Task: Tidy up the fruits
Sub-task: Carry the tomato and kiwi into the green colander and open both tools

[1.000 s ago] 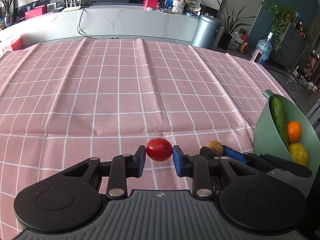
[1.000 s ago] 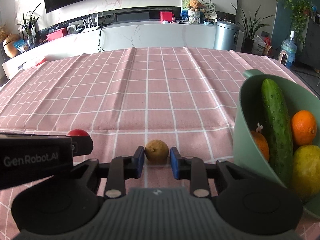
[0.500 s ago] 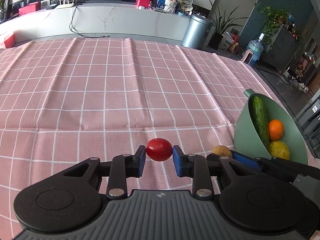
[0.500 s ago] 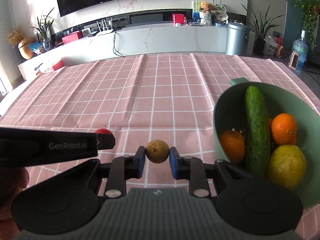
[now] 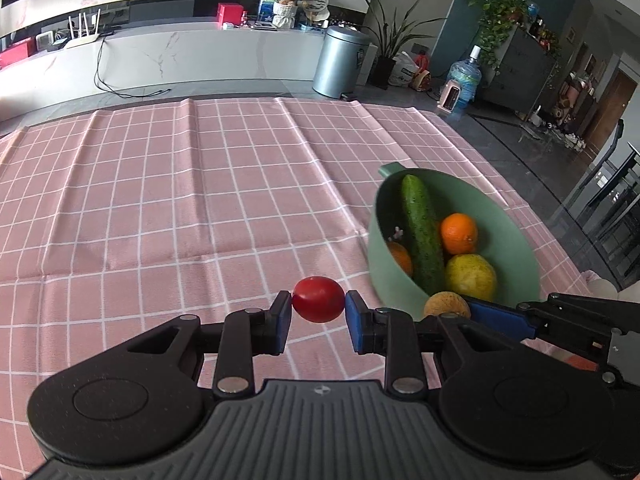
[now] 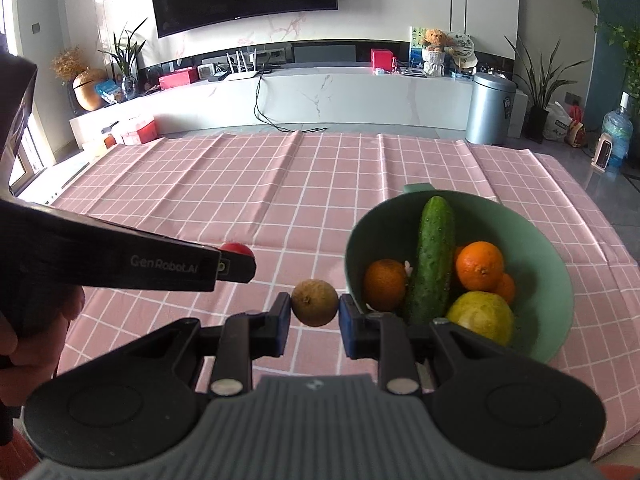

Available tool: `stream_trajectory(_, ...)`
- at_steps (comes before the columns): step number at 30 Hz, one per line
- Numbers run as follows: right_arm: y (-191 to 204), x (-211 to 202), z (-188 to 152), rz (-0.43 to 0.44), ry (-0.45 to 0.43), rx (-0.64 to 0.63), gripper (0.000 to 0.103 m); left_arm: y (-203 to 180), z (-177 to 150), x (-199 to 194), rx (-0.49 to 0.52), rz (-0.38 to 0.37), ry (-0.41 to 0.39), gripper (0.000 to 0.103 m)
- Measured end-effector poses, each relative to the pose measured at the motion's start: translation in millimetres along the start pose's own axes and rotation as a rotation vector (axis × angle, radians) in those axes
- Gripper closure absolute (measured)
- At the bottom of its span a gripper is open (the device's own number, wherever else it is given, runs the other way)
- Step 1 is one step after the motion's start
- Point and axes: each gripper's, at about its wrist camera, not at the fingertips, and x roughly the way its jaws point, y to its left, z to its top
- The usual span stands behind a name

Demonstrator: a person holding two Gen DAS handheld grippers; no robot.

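Observation:
My left gripper (image 5: 318, 312) is shut on a small red tomato (image 5: 318, 299) and holds it above the pink checked cloth, left of the green bowl (image 5: 516, 240). My right gripper (image 6: 314, 314) is shut on a small brown round fruit (image 6: 315, 302), held above the cloth just left of the bowl (image 6: 560, 276). The bowl holds a cucumber (image 6: 434, 256), oranges (image 6: 480, 265) and a yellow-green fruit (image 6: 482, 316). In the left wrist view the brown fruit (image 5: 447, 306) shows at the bowl's near rim. In the right wrist view the tomato (image 6: 237, 248) peeks over the left gripper.
The pink checked cloth (image 6: 240, 184) covers the table and has raised creases. The table's right edge runs close behind the bowl, with floor beyond (image 5: 520, 152). A white counter (image 6: 360, 96) and a metal bin (image 6: 490, 108) stand past the far edge.
Both grippers have risen with their fruits and moved toward the bowl. The bowl now shows lower and more from above in both views.

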Motion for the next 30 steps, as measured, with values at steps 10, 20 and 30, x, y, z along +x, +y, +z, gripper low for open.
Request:
stream_trajectory(10, -52.1, -32.1, 0.1, -0.017, -0.004, -0.022, 0.082, -64.1, 7.2, 7.1, 0.128, -0.059, 0.017, 0.071)
stream_trajectory(20, -98.2, -35.1, -0.8, -0.005, 0.002, -0.059, 0.082, -96.2, 15.9, 34.1, 0.202, -0.103, 0.097, 0.071)
stream_trajectory(30, -115.5, -3.8, 9.7, 0.014, 0.097, -0.163, 0.082, -101.2, 26.5, 72.5, 0.178, -0.11, 0.209, 0.071)
